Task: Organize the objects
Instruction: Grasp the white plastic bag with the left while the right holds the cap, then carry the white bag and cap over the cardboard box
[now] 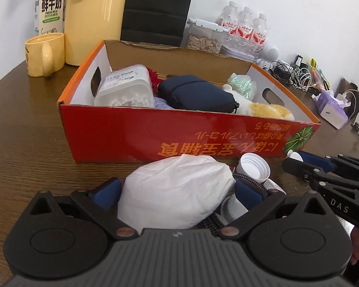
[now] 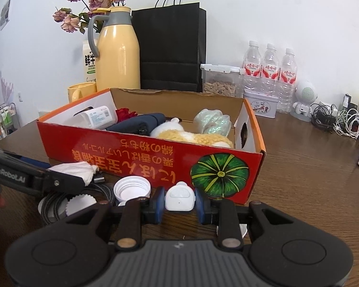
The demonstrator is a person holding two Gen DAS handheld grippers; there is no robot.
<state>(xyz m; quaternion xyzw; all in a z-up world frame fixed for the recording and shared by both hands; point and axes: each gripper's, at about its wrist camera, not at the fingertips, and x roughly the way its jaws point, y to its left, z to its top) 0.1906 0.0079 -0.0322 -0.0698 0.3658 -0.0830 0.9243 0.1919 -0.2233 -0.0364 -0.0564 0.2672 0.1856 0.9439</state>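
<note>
A red cardboard box (image 1: 179, 134) stands on the brown table and holds a plastic tub (image 1: 124, 88), a navy pouch (image 1: 196, 92), a plush toy (image 1: 263, 108) and a pale green item (image 1: 243, 83). My left gripper (image 1: 177, 191) is shut on a white crumpled tissue wad (image 1: 177, 191) just in front of the box. My right gripper (image 2: 179, 199) is shut on a small white rounded device (image 2: 179, 199) near the box's front wall (image 2: 155, 165). A white bottle cap (image 2: 131, 189) and a braided cable (image 2: 52, 205) lie between the grippers.
Behind the box stand a yellow thermos (image 2: 118, 52), a yellow mug (image 1: 44, 53), a milk carton (image 1: 50, 7), a black paper bag (image 2: 172, 47), a seed container (image 2: 220, 81) and water bottles (image 2: 270, 71). Tangled chargers (image 2: 339, 119) and a tissue pack (image 1: 332, 107) lie at the right.
</note>
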